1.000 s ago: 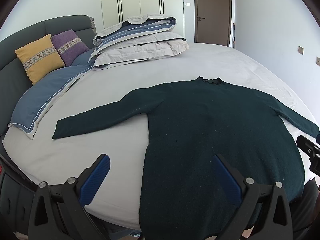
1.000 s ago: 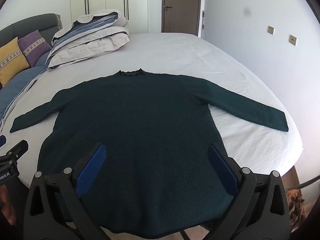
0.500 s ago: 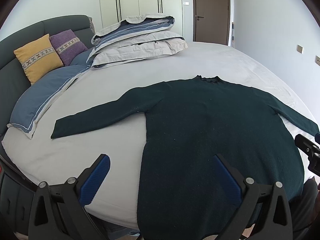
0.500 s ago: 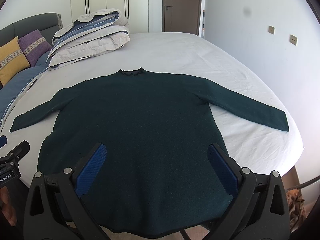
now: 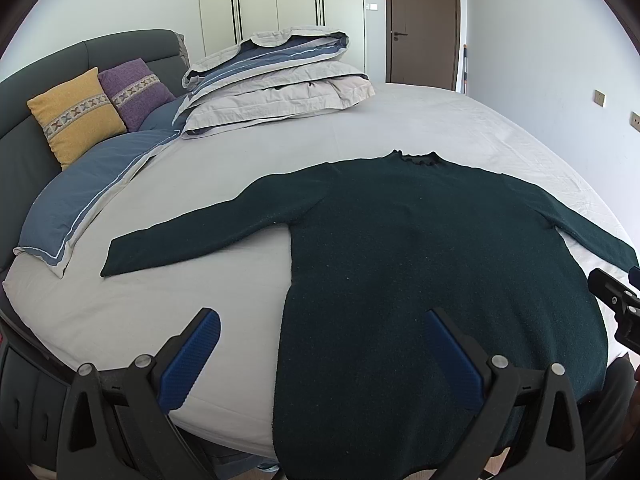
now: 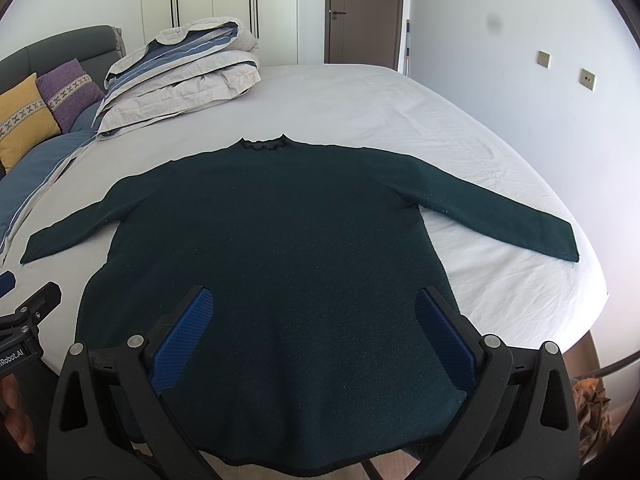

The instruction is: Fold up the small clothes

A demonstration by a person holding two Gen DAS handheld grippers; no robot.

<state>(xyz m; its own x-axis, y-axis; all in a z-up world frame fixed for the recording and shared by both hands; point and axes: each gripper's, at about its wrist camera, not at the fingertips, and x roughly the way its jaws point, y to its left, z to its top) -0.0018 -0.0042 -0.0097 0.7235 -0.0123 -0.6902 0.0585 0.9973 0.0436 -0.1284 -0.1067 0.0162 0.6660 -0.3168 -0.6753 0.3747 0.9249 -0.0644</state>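
A dark green long-sleeved sweater (image 5: 420,264) lies flat on the bed, both sleeves spread out, collar away from me; it also fills the right wrist view (image 6: 288,248). My left gripper (image 5: 324,348) is open and empty, held above the sweater's lower left edge and the sheet. My right gripper (image 6: 316,332) is open and empty, held above the sweater's hem. Each gripper shows at the edge of the other's view: the right one (image 5: 616,304) and the left one (image 6: 24,320).
The bed (image 5: 400,128) has a pale sheet. A folded duvet stack (image 5: 280,84) sits at the far left. Yellow (image 5: 76,116) and purple (image 5: 134,90) cushions lean on the grey headboard by a blue pillow (image 5: 88,188). The bed's right edge (image 6: 596,304) drops off near a wall.
Both views have shifted only slightly. The sweater has not moved and both grippers stay open.
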